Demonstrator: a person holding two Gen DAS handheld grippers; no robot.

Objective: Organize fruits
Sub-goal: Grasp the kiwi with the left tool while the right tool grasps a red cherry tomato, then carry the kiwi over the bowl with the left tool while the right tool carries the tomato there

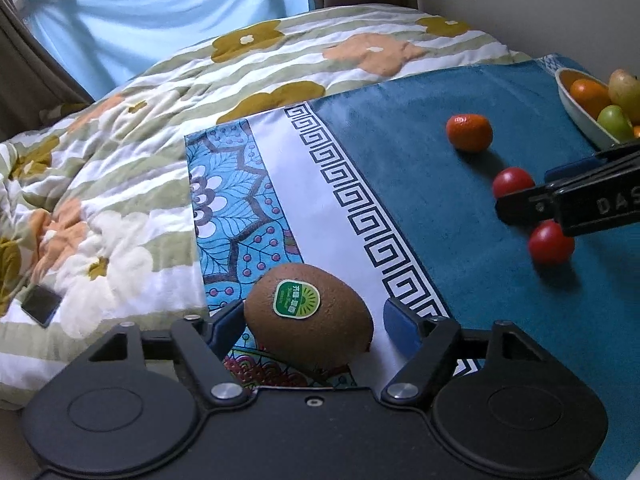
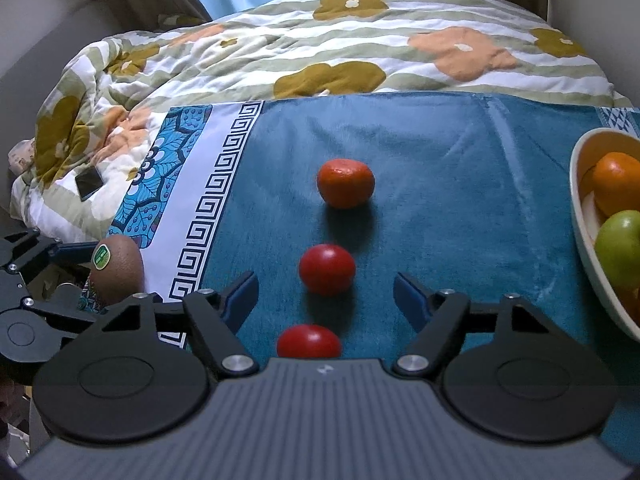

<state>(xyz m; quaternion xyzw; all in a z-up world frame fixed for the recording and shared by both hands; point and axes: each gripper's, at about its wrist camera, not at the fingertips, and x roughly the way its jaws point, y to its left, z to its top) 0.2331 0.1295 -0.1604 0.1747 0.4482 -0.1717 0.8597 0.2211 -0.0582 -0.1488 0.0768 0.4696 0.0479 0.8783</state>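
Observation:
A brown kiwi [image 1: 308, 316] with a green sticker lies on the patterned end of a blue towel [image 1: 420, 168], between the fingers of my left gripper [image 1: 314, 318]. The left pad is at its skin and the right pad stands off, so the gripper is open. My right gripper [image 2: 325, 285] is open around a red tomato [image 2: 327, 269], with a gap on each side. A second tomato [image 2: 308, 341] lies closer to the gripper body. A tangerine [image 2: 346, 182] lies farther out. The kiwi [image 2: 118, 268] shows at the left edge of the right wrist view.
A cream bowl [image 2: 580, 208] at the towel's right end holds an orange, a green apple and other fruit. The towel lies on a bed with a flowered quilt [image 2: 360, 52]. A dark phone [image 2: 89, 182] rests on the quilt at left. Curtains and a window stand behind.

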